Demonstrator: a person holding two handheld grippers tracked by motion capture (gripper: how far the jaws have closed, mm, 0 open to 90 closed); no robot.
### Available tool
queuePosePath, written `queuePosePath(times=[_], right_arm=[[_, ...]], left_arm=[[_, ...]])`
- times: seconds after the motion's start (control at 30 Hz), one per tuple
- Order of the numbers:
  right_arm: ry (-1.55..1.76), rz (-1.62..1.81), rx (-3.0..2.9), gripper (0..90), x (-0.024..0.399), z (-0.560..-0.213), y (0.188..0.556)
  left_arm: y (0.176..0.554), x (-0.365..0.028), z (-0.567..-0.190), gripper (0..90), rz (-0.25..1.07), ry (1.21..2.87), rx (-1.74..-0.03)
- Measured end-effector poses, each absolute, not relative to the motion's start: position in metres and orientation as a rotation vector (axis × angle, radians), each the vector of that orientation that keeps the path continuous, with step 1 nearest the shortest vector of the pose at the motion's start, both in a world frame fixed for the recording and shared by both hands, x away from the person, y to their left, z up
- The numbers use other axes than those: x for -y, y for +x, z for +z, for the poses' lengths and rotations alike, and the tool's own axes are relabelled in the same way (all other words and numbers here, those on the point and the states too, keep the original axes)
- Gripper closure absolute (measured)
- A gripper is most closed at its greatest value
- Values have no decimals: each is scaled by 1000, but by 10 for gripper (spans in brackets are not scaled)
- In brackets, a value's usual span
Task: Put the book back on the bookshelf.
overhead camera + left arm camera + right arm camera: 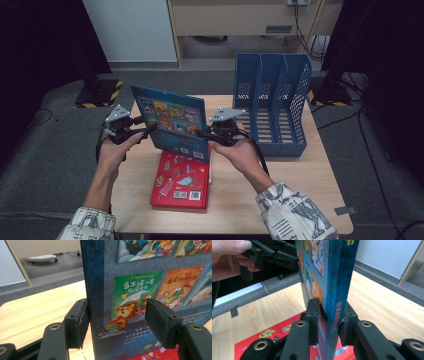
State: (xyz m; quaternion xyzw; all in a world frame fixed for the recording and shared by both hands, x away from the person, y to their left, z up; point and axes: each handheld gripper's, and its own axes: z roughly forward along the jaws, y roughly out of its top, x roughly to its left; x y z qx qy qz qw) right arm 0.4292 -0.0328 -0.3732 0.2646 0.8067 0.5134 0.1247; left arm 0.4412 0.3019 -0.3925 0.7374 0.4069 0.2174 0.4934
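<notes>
1. Blue is the colour of the book point(172, 122) held upright over the wooden bench point(290, 190), its cover of small pictures facing the person, a gripper at each side edge.
2. At the left in the high view, the left gripper point(145, 131) sits in the person's left hand point(112, 152) and reaches the book's left edge.
3. In the left gripper view the edge of the book stands between the fingers point(165, 322). One pad lies against the spine side, while the other stands off the cover with a clear gap, so the fingers are spread and do not pinch.
4. Below the raised book, a red book point(182, 181) lies flat on the bench, cover up, its barcode toward the person. The blue book's lower edge hangs just above the red book's far end.
5. At the book's right edge, the right gripper point(204, 134) is held in the person's right hand point(240, 152).
6. In the right gripper view its fingers point(313, 315) press on both sides of the book's spine edge, pinching it; this grip carries the book.
7. Farther right, a blue file rack point(272, 102) with slotted dividers stands on the bench's far right corner, apart from the books and both hands.
</notes>
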Motion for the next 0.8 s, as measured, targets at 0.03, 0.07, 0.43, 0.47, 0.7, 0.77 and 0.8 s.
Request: queuePosePath(times=[0.03,0.07,0.43,0.47,0.7,0.77,0.8], right_arm=[[763,1502,-2357,750,33,-373,428],[758,1504,-2356,754,32,-373,427],[700,1547,-2342,714,25,-367,417],[694,1547,-2338,685,24,-366,416],[656,1556,-2329,597,18,-364,414],[649,1573,-2329,569,17,-362,413],[634,1580,-2327,534,16,-360,413]], left_arm=[[441,-301,-392,329,527,1785,-984],[442,-300,-392,309,526,1777,-979],[442,-294,-391,251,545,1774,-972],[442,-293,-391,243,544,1774,-974],[442,-292,-390,249,540,1784,-971],[442,-292,-389,248,543,1789,-971],[442,-292,-389,248,543,1790,-971]])
